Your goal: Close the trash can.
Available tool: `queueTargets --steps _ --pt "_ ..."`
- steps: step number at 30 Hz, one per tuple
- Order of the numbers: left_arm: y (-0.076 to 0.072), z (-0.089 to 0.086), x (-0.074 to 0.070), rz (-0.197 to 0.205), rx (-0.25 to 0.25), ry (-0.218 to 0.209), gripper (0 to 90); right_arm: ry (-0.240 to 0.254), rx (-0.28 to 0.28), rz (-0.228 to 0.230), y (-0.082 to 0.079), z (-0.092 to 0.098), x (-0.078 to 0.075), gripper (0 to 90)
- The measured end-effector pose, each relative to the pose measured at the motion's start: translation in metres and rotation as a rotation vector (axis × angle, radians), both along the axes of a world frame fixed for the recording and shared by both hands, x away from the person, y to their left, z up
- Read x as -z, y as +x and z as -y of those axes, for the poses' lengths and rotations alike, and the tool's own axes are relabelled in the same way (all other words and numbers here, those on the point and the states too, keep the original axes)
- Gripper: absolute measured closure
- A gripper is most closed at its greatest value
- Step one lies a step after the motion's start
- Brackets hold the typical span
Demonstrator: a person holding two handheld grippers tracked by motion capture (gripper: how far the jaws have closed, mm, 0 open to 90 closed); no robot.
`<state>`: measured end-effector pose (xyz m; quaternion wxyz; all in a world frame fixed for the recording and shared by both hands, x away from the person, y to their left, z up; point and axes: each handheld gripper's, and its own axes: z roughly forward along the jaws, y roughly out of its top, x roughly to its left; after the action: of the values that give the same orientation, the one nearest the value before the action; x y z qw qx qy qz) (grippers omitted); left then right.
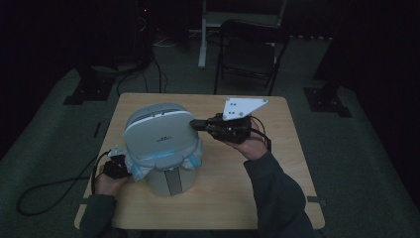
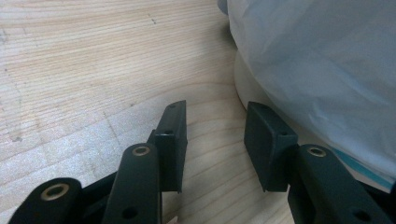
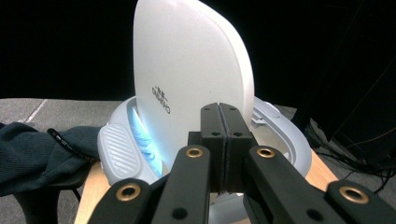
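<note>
We judge the step in hand to be working the lid [image 1: 159, 133] of the white bin [image 1: 166, 179], which stands at the near left of the surface [image 1: 277, 168]; the right gripper [image 1: 197, 124], its jaws pressed together on nothing, has its tips at the lid's right edge, and in the right gripper view the lid [image 3: 187, 79] stands raised over the rim; the left gripper [image 2: 215, 140], jaws apart and empty, waits low beside the plastic liner [image 2: 322, 65] at the bin's base; next we must push the lid steadily without tipping the bin, while the left gripper steadies the bin or liner.
</note>
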<state>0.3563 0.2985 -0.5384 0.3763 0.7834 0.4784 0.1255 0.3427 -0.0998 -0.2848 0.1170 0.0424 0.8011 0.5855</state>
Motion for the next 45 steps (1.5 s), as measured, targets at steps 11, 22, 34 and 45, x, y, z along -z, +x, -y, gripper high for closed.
queueTargets --steps 11,22,34,45 --pt "0.000 0.000 0.000 -0.001 0.001 0.000 60.4 -0.005 0.007 -0.015 0.007 -0.008 0.004 89.4" --pt "0.000 0.000 0.000 -0.001 0.003 0.002 60.3 -0.015 0.011 -0.040 0.015 -0.021 0.010 89.6" --pt "0.000 -0.002 -0.001 -0.004 0.005 0.006 60.3 -0.011 0.008 -0.055 0.020 -0.036 0.012 89.7" --pt "-0.001 -0.001 -0.001 -0.002 0.005 0.007 60.3 -0.012 0.032 -0.073 0.028 -0.042 0.017 89.7"
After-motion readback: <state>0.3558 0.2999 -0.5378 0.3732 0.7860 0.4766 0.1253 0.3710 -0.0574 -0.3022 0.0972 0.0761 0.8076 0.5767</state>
